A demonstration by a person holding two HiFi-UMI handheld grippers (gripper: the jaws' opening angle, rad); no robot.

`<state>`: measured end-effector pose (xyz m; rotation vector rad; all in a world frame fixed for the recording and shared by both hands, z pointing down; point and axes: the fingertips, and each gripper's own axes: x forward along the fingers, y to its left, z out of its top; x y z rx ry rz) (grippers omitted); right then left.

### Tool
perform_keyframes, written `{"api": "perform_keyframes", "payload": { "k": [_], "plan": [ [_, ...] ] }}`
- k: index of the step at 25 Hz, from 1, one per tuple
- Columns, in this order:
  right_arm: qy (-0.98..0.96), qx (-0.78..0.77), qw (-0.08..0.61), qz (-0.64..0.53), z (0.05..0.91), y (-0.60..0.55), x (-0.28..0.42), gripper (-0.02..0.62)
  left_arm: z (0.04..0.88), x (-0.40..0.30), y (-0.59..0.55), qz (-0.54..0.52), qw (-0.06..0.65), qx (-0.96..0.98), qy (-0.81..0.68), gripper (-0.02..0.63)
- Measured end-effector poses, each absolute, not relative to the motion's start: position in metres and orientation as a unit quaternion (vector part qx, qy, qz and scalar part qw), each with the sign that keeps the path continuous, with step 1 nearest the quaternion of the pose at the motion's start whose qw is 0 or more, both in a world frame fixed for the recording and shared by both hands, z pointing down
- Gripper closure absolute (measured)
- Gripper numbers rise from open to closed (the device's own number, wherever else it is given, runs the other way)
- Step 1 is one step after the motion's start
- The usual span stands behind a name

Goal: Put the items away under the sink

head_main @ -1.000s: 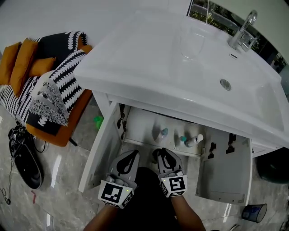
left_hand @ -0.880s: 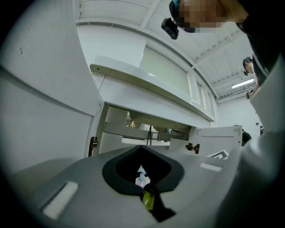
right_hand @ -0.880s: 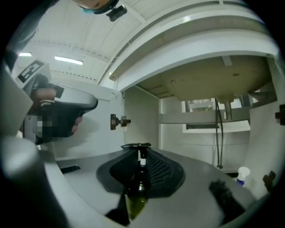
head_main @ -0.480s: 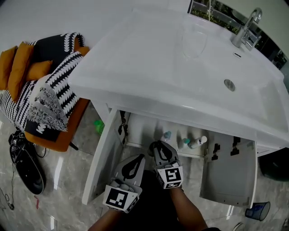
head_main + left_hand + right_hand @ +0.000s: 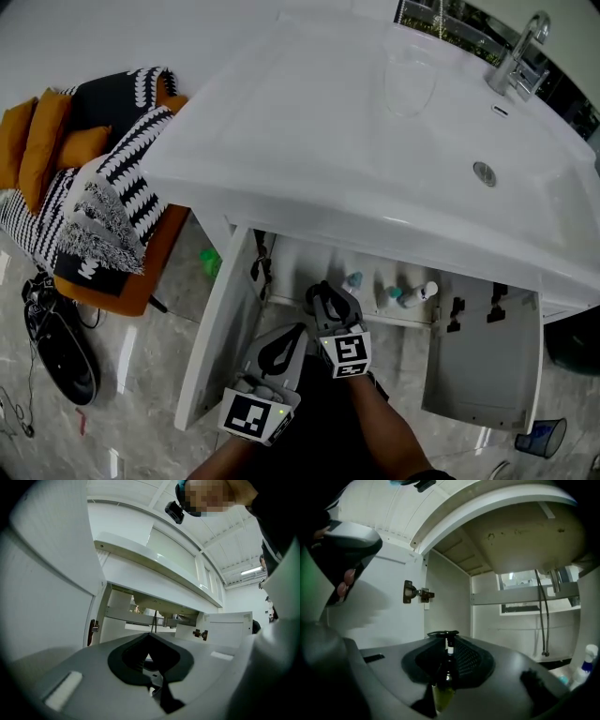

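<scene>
— So, how far along?

— Partway, by the look of it. Up top, a big white sink counter [image 5: 309,122] with only a clear glass [image 5: 410,80] on it. Under that, the cabinet [image 5: 450,606], with the left door [image 5: 220,319] and the right door [image 5: 483,352] both swung wide open.

— Any things in there already?

— Yes, a few small bottles [image 5: 405,295], standing close together inside, over on the right.

— And the two grippers?

— Left gripper [image 5: 281,337] low down, just beside the left door. Jaws shut tight together, nothing in them. Right gripper [image 5: 323,292] right at the mouth of the cabinet. Jaws narrow, pinched on a dark pump bottle [image 5: 446,677] with some yellow stuff inside.

— And the bottle, where exactly?

— Up in the right jaws, standing straight, not set down yet. Facing the bare left part of the cabinet.

— What next, then?

— Probably reach in a bit more, stand the bottle down inside, then let go. After that, maybe fetch the glass and shut both doors. Hard to tell about other things out of view.
</scene>
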<state>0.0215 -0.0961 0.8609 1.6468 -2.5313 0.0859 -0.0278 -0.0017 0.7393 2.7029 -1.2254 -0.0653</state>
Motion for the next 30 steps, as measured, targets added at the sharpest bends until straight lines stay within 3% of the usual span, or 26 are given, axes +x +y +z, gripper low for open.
{"api": "perform_keyframes", "payload": {
  "k": [11,30],
  "plan": [
    [-0.832,0.550,0.062,0.033,0.877,-0.110,0.018,0.526,0.744,-0.030,0.002,-0.010,0.106,0.907,-0.407,0.598],
    [-0.834,0.548,0.063,0.028,0.889,-0.133,0.011,0.525,0.745,-0.037,0.003,-0.016,0.080,0.902,-0.424,0.598]
  ]
}}
